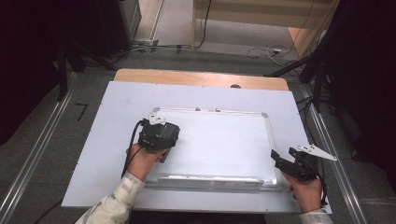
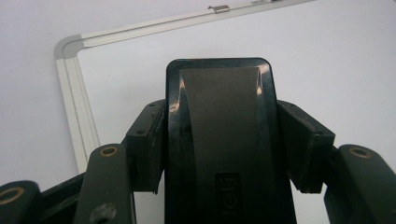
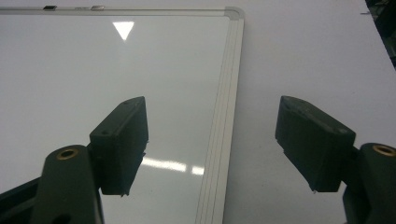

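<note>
A white whiteboard (image 1: 219,140) with a silver frame lies flat on the table. My left gripper (image 1: 162,148) hovers over the board's left part, near its top-left corner (image 2: 70,46). In the left gripper view, my left gripper (image 2: 227,149) is shut on a black board eraser (image 2: 219,116), its pads pressing both long sides. My right gripper (image 1: 283,156) stands open at the board's right edge. In the right gripper view, my right gripper (image 3: 219,144) has its jaws wide apart, straddling the frame's right rail (image 3: 229,93), with nothing between them.
A white sheet (image 1: 116,140) covers the wooden table (image 1: 201,77) under the board. The board's tray rail (image 1: 210,179) runs along its near edge. Cables lie on the floor beyond the table, and dark stands flank both sides.
</note>
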The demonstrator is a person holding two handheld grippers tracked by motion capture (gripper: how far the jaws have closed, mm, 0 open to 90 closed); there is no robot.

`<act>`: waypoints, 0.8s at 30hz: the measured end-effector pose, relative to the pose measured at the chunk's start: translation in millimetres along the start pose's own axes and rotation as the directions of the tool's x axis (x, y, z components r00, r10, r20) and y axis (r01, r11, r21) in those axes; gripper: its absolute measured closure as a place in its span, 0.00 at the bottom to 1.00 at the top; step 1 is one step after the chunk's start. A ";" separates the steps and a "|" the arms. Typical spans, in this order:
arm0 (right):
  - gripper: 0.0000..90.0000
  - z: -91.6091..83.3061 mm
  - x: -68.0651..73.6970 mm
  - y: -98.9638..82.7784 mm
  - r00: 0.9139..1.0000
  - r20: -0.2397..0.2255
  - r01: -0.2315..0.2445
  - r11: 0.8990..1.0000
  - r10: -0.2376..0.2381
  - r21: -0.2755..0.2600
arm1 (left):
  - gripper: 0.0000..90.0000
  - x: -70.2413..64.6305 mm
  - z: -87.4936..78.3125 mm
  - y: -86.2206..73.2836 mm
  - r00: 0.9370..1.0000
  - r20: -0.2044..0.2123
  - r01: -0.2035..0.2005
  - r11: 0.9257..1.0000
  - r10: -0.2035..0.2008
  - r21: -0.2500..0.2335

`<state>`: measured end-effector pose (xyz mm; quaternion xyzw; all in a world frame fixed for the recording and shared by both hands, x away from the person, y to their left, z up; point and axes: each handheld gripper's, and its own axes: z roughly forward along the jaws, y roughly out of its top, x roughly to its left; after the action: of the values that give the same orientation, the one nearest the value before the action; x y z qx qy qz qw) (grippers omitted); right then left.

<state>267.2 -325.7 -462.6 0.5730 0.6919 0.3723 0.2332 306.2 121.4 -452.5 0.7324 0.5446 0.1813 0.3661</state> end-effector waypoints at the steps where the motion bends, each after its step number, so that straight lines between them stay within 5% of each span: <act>1: 0.27 0.1 0.1 0.0 1.000 -0.001 0.000 1.000 0.000 0.001 | 0.44 1.0 0.2 0.4 1.000 -0.007 0.007 1.000 -0.007 -0.004; 14: 0.27 -0.5 0.1 0.0 1.000 0.000 0.000 1.000 0.000 0.000 | 0.44 19.1 2.9 9.7 0.995 -0.075 0.068 0.998 -0.069 -0.018; 24: 0.27 -1.0 -0.3 0.0 1.000 0.000 0.001 1.000 -0.001 -0.001 | 0.44 24.4 20.8 22.5 0.987 -0.129 0.098 0.995 -0.098 -0.013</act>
<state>266.5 -326.3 -462.0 0.5725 0.6921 0.3725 0.2334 343.3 133.9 -453.1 0.6903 0.6021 0.2121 0.3407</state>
